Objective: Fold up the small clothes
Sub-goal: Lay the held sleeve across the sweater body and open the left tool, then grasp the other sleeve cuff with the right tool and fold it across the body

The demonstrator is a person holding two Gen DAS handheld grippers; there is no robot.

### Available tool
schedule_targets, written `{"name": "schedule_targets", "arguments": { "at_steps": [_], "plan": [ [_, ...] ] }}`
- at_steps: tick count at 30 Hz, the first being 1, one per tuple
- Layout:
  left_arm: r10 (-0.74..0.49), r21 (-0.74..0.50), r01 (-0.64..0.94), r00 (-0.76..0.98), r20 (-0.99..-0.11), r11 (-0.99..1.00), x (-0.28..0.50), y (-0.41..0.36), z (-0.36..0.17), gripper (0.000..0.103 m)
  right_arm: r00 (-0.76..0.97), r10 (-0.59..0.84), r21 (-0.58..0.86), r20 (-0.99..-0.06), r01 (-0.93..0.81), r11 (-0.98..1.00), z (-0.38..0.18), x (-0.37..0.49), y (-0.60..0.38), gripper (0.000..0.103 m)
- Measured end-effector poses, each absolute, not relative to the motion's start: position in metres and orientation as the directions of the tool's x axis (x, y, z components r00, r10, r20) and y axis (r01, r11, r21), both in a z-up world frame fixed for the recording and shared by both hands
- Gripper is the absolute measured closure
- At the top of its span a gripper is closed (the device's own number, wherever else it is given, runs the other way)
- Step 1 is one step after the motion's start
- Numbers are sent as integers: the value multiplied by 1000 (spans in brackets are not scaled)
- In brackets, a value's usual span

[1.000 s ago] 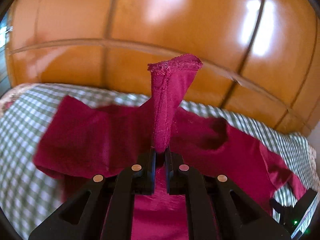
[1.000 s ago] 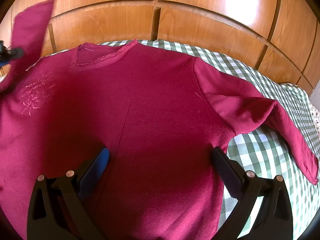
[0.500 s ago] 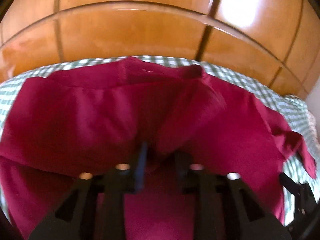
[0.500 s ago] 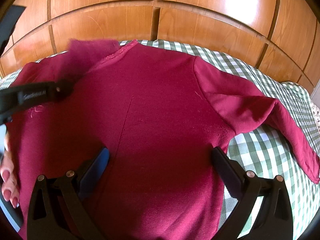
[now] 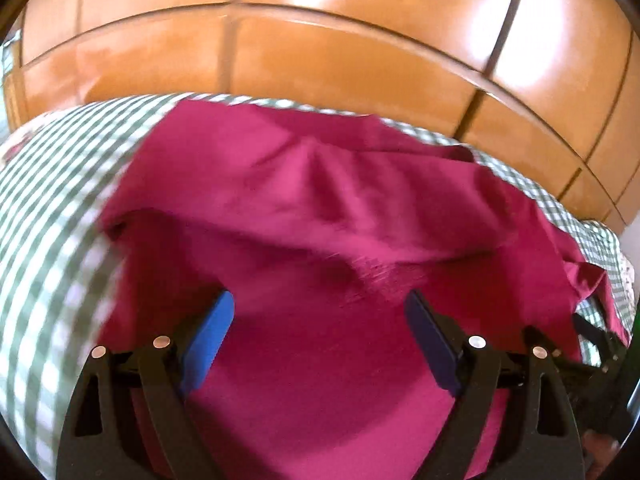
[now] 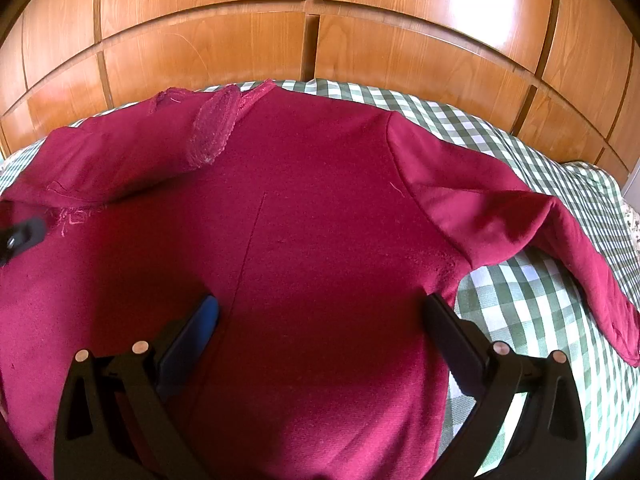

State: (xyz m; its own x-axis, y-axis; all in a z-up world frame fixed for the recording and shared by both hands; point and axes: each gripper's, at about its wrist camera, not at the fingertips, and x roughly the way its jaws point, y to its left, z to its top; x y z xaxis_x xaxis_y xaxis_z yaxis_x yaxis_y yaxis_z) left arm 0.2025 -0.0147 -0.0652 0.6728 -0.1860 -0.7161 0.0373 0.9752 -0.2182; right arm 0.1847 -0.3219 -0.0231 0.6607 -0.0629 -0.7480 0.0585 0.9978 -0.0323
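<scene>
We hold both tongs released above the maroon sweater [image 6: 320,208], left gripper [image 5: 320,320] and right gripper [image 6: 320,320] gaping. It lies on the checked bedspread [image 6: 520,292], one sleeve [image 6: 120,160] folded inward; its hem is cut off.

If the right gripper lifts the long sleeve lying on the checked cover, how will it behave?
Probably floppy: the sleeve already bends and sags over the checked cover. It looks like soft knit, so likely light and not slippery. Lifted at one point, the rest of the red sweater may drag along.
</scene>
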Motion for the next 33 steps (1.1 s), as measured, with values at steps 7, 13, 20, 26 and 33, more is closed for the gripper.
{"name": "schedule_targets", "arguments": {
  "at_steps": [7,13,20,26,33],
  "plan": [
    [-237,-248,82,677,-696,965,180,4,-69,13,675,-48,-8,-737,61,998,-21,181,-325,2],
    [-252,-272,79,678,-691,959,184,4,-70,13,738,-5,145,-675,138,980,-7,164,-355,2],
    [-260,-270,91,666,-700,959,186,1,-73,8,791,220,663,-571,287,691,-26,136,-461,29],
    [-262,-274,90,666,-699,958,186,1,-74,8,869,92,759,-487,369,537,-30,106,-526,25],
    [-267,-272,99,661,-701,957,188,1,-75,5,889,6,825,-457,422,376,-37,92,-577,28]
  ]
}}
